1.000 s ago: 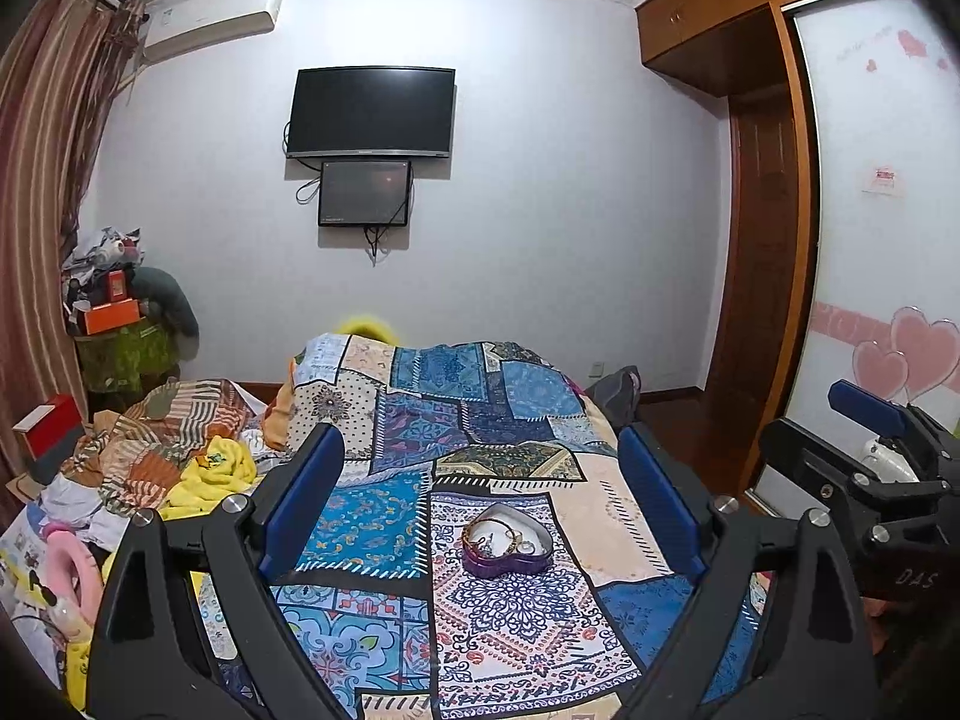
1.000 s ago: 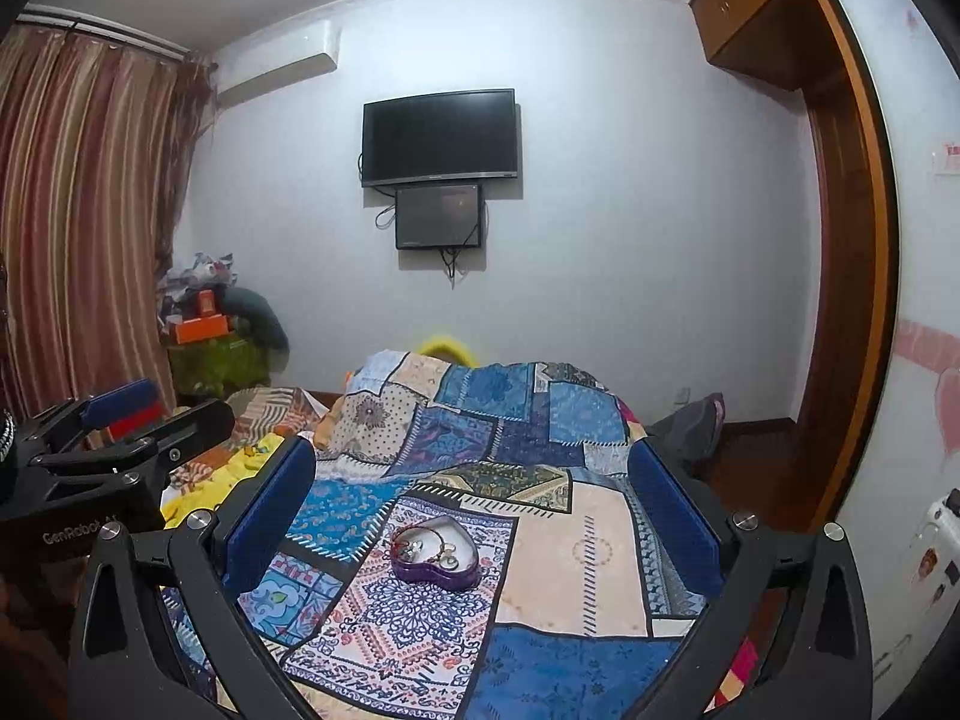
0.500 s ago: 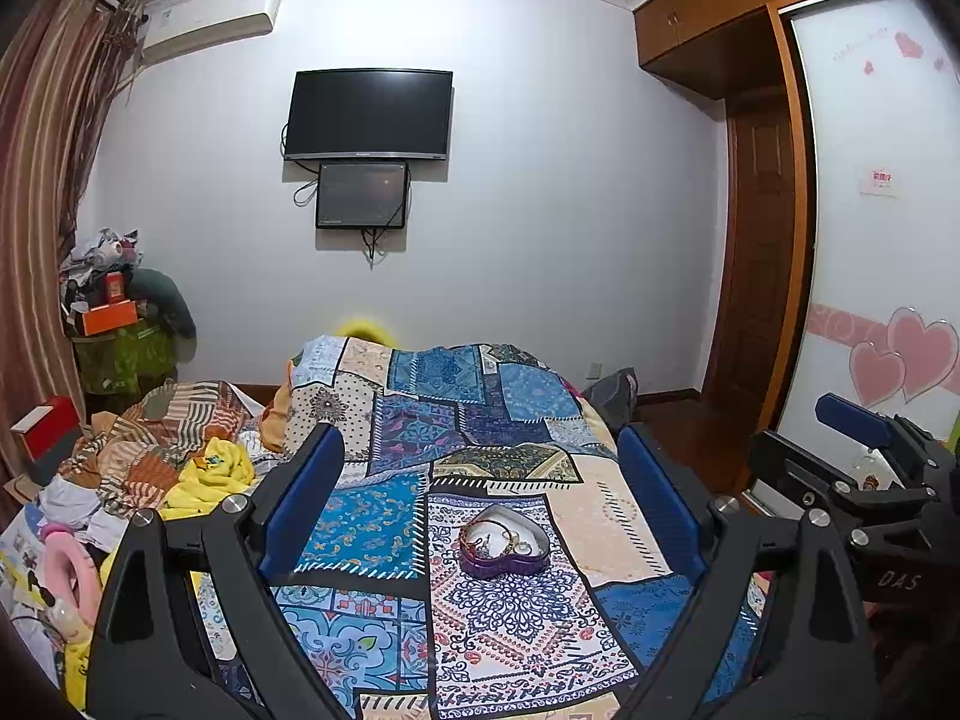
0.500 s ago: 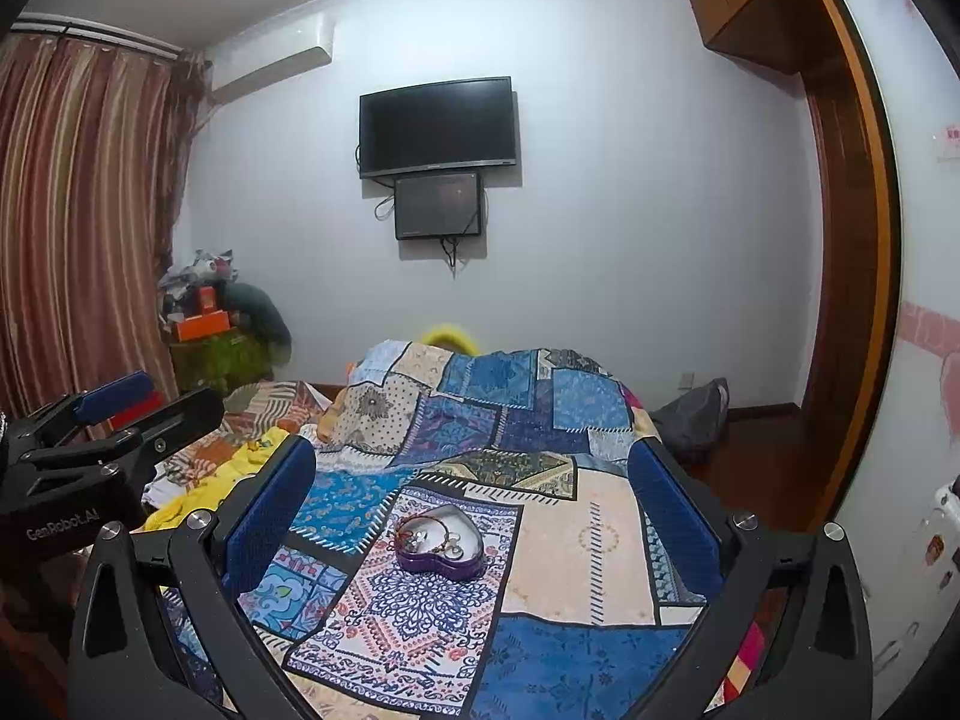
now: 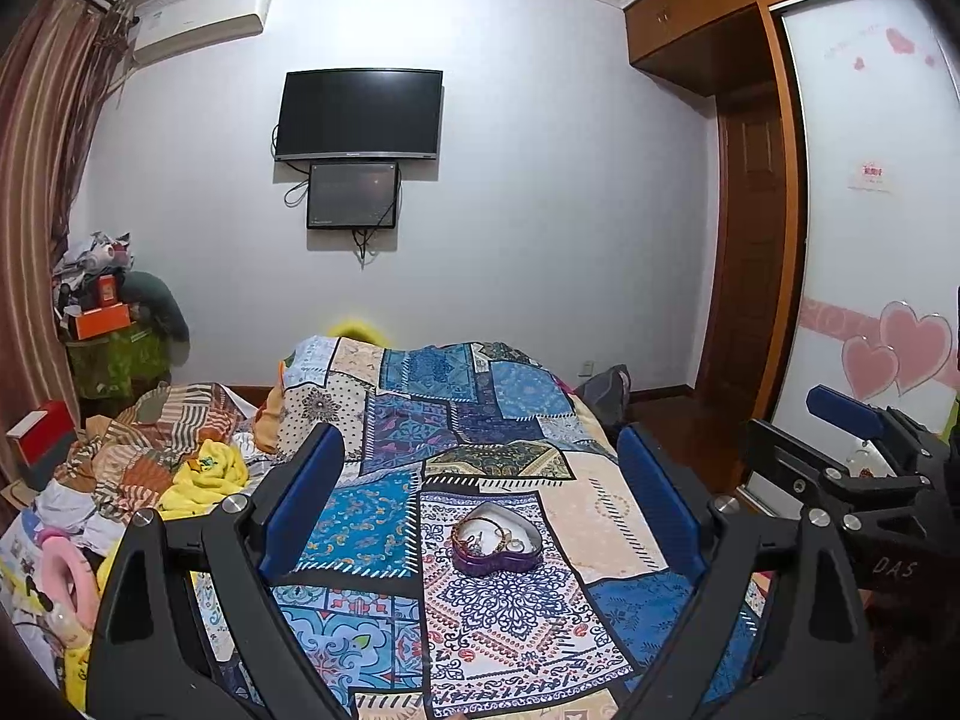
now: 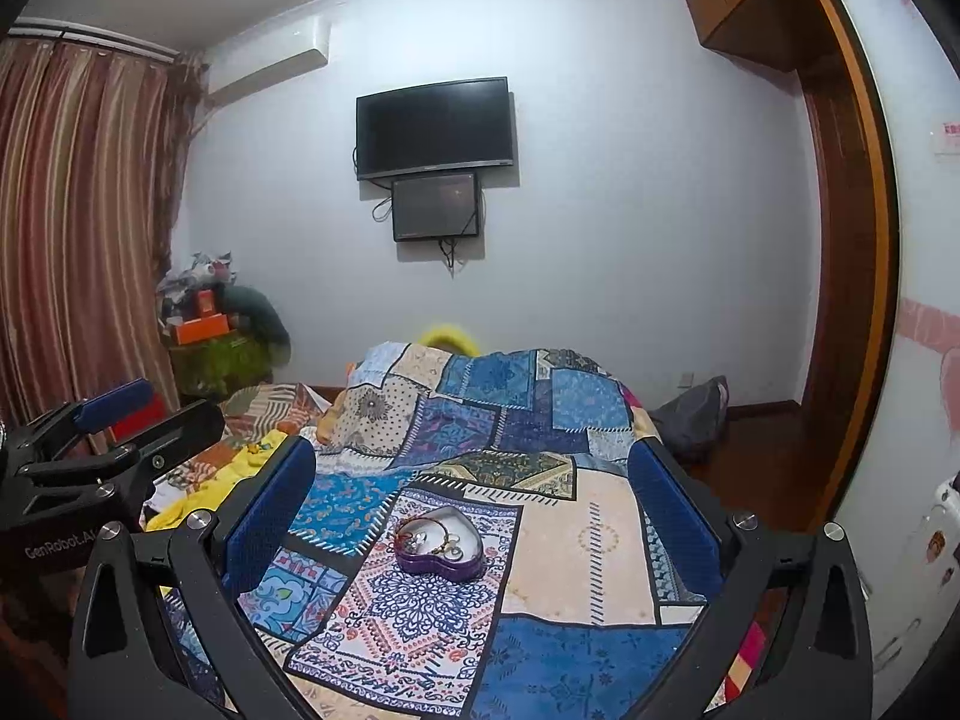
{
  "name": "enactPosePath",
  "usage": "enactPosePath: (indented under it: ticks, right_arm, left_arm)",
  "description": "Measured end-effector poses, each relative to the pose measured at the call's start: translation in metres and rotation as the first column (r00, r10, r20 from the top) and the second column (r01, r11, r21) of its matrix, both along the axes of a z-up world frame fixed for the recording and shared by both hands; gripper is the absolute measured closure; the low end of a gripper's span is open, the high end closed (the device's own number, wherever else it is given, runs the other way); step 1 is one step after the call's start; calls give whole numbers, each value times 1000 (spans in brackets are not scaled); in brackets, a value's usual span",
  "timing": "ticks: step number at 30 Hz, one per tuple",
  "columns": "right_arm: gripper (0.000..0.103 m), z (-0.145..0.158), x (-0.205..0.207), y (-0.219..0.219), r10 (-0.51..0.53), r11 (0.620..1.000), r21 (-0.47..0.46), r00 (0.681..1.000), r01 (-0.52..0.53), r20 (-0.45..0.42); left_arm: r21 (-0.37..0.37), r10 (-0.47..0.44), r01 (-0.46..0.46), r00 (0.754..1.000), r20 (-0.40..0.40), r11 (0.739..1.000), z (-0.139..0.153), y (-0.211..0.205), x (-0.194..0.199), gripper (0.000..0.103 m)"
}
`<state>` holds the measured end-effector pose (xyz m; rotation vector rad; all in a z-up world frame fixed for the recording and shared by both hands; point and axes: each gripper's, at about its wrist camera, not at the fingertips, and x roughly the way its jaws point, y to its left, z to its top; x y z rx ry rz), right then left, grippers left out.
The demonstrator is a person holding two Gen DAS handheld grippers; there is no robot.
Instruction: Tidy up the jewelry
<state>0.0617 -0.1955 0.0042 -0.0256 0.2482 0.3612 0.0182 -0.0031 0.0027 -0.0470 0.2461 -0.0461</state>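
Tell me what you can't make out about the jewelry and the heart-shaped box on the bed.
- Jewelry in the heart-shaped box: too small in both views to count or name pieces beyond a bangle.
- The box's lid: seen in neither view.
- Bedspread near edge: cut off by the frame and both open jaws.

Ahead of our left gripper [image 5: 480, 492], between its spread fingers, the purple heart-shaped jewelry box [image 5: 497, 546] sits on the blue patchwork bedspread [image 5: 510, 420]; the gold and silver jewelry pieces [image 5: 489, 534] lie inside it; our right gripper [image 5: 852, 456] is off to the right of the box, clear of it; to our left the heap of striped and yellow clothes [image 5: 162, 462] lies beside the bedspread; behind the bed, on the far wall, the black flat television [image 5: 359, 114] hangs above the small dark screen [image 5: 353, 195]; the wooden door [image 5: 750, 252] stands to our right.
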Motion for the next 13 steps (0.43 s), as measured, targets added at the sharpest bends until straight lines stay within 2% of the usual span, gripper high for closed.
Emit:
enactPosePath:
  ticks: [13]
  right_arm:
    - [0,-4,7,-1,-1,1000,11,1000,1,-29]
  left_arm:
    - [-11,-14,14,1000,-22,1000,-8,1,7,10]
